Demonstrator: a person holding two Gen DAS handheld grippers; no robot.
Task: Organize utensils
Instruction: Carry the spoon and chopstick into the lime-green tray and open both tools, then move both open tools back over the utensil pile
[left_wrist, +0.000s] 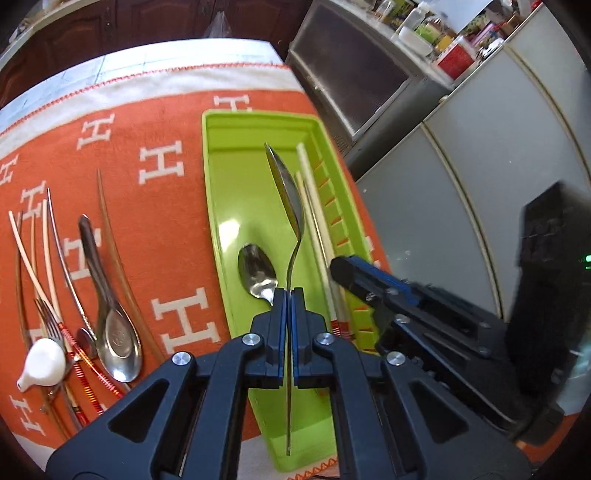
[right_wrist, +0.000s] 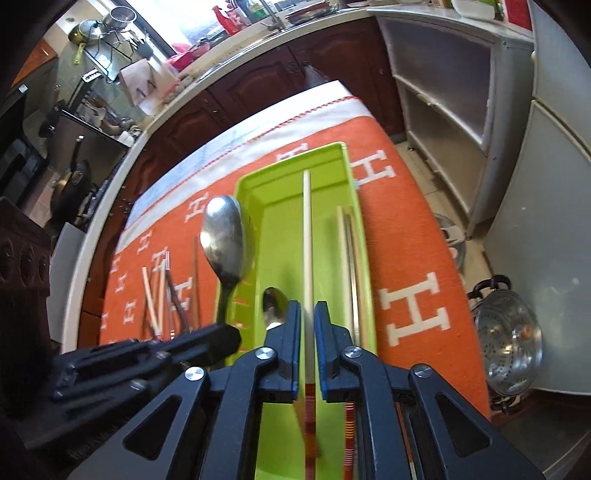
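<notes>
Left wrist view: the left gripper (left_wrist: 289, 295) is clamped on the handle of a steel spoon (left_wrist: 286, 192), held above the green utensil tray (left_wrist: 225, 177). A smaller spoon (left_wrist: 257, 271) lies in the tray, chopsticks (left_wrist: 314, 221) along its slotted side. Loose cutlery (left_wrist: 74, 295) rests on the orange cloth (left_wrist: 155, 122). The right gripper (right_wrist: 307, 317) has its jaws narrowly apart around a cream chopstick (right_wrist: 307, 229) (pad contact is unclear) over the tray
</notes>
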